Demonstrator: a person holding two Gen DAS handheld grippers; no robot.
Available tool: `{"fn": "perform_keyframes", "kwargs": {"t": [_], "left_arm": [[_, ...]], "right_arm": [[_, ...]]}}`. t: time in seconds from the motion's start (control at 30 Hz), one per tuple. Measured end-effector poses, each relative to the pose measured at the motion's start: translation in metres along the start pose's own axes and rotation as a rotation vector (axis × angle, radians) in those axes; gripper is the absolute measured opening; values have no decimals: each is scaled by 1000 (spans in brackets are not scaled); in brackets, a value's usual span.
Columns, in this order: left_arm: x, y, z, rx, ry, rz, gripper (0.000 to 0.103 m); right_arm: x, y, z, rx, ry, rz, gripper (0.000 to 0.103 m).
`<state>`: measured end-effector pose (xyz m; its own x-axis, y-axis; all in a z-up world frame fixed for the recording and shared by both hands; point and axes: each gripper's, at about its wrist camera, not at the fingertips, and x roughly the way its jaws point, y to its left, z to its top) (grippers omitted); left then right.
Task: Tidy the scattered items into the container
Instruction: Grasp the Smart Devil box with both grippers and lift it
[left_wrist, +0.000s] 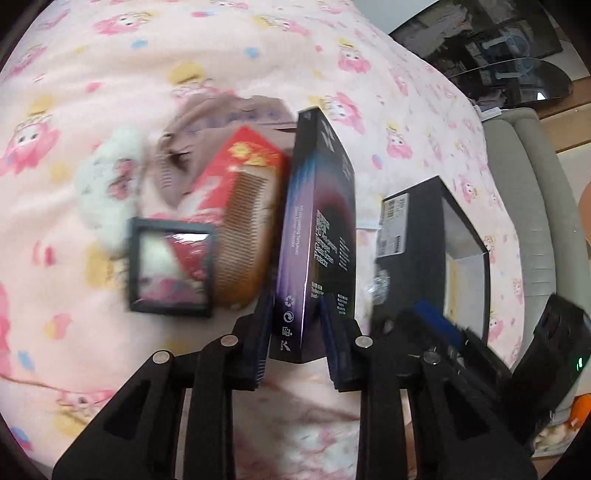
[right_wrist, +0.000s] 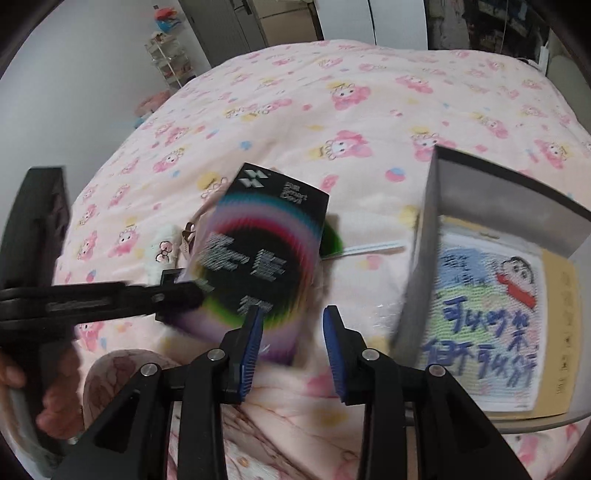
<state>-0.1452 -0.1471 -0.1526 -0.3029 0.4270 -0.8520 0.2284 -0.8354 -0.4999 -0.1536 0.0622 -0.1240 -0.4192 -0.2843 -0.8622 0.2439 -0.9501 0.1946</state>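
- left hand-held gripper (left_wrist: 297, 332) was clamped on the near end of a dark screen protector box (left_wrist: 317, 236), its blue pads pressing both broad faces.
- the box stood on edge above the bed (left_wrist: 110, 55), its long axis running away from the camera along the fingers, narrow printed side facing up in the left wrist view.
- in the right wrist view the same box (right_wrist: 258, 258) tilted, its logo end toward the far side of the bed.
- right hand-held gripper (right_wrist: 291, 332) had its jaws apart with nothing between them.
- the open black container (left_wrist: 436, 251) sat on the bed just right of the box.
- a wooden comb (left_wrist: 243, 236), red packet (left_wrist: 240, 162) and small black frame (left_wrist: 171, 266) lay to its left.
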Motion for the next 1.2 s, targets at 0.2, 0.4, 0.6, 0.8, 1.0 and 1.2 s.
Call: {"fn": "perform_keyframes", "kwargs": {"t": [0.2,0.4,0.6,0.8,1.0,1.2], "left_arm": [[0,26,1,-73,-55,66,27],[14,28,17,-64,-64,89,40],[31,29,25,-56,-6,101,54],[28,28,14,-25,16,68,43],[-9,-3,-14,61,-72,-27,43],[-49,-61,-35,183,-144,-67,43]], "right_arm": [[27,10,1,13,78,53,41],[59,12,-8,2,168,42,51],[94,9,-3,85,251,219,55],[83,18,2,79,195,222,48],[14,14,5,38,75,186,44],[-56,-3,-3,40,-49,192,44]]}}
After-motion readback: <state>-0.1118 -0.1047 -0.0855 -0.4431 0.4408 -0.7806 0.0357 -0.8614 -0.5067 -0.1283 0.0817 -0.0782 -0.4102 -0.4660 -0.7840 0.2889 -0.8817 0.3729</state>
